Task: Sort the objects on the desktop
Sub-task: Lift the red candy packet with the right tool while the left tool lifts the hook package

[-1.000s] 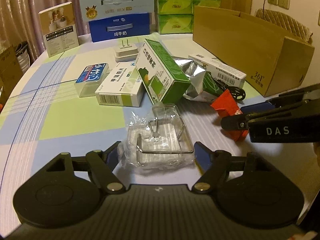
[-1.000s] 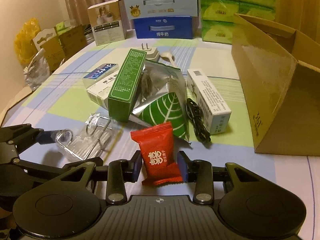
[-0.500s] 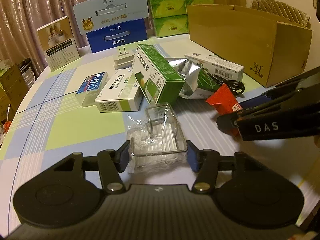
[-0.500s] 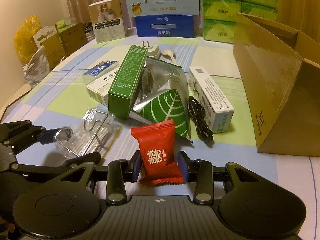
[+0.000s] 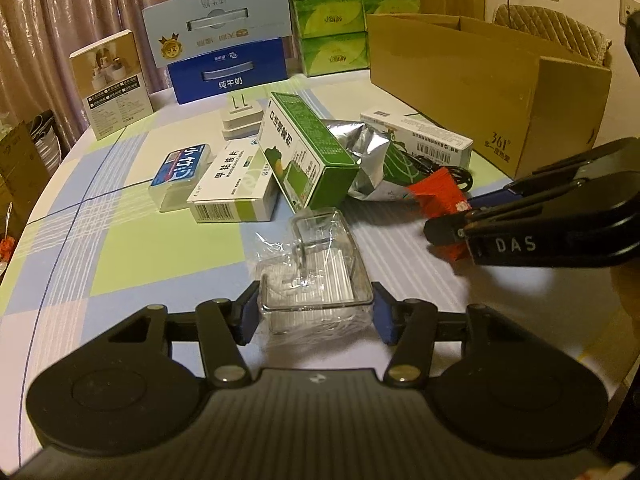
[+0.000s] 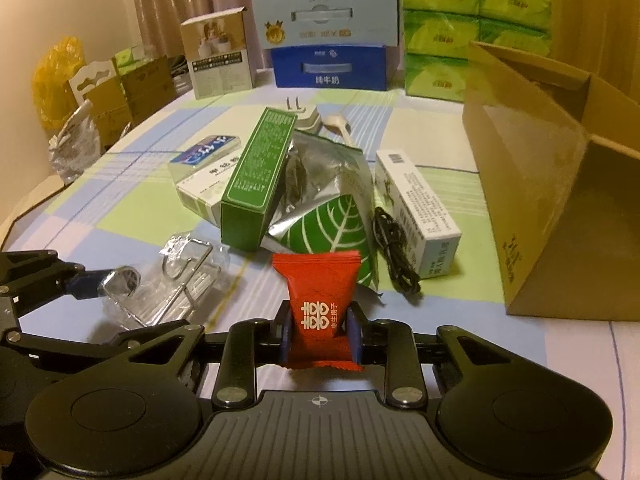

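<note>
The left gripper has its blue fingers pressed on both sides of a clear plastic pack with a metal hook inside, so it is grasping the pack. The pack sits on the checked worktop just in front of this gripper. The right gripper is squeezing in on a red candy packet, and its blue fingers touch both sides of the packet. The packet stands up between them, low over the worktop. Just past the clear pack lies a green box, tipped over on a white medicine box. Beside that is a small blue and clear case. A silver bag with a green leaf on it lies right behind the red packet. A black cable and a long white box lie next to the bag. A white plug sits farther back. A big brown cardboard box stands open on the right side of the worktop. At the far edge stand a blue milk carton and green tissue packs.
</note>
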{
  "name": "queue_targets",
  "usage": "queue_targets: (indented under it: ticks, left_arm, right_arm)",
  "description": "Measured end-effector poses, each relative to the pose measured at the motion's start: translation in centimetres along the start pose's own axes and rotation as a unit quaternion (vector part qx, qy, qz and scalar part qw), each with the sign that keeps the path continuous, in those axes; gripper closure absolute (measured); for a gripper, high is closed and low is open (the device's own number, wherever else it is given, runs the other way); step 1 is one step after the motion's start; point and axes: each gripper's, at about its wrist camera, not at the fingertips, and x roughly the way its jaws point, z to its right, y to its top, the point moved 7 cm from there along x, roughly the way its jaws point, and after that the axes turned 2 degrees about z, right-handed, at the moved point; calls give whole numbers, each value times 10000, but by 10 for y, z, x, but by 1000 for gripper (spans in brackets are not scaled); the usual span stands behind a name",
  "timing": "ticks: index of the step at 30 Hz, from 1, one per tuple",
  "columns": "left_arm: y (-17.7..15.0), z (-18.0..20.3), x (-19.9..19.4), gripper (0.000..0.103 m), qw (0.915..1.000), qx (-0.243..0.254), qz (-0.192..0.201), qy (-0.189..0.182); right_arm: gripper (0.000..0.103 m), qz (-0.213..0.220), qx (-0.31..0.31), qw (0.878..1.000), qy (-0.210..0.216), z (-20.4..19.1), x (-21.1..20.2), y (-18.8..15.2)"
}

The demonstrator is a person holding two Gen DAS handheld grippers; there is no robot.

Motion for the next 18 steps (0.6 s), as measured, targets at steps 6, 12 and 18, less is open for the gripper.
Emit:
queue_targets:
  ticks: [6,12,18]
  left_arm:
    - [3,2,-18,52,9999,-101,44,23]
    - [16,3,-42,52,9998,-135,127,68]
    - [58,21,-53,52,9994,-7,336,-96]
  right_arm:
    - [79,127,243,9996,-61,0,-29,6]
    - [79,386,530,9974,-303,21,-70,32]
    - [79,682,694,9920,-800,74,-113,74]
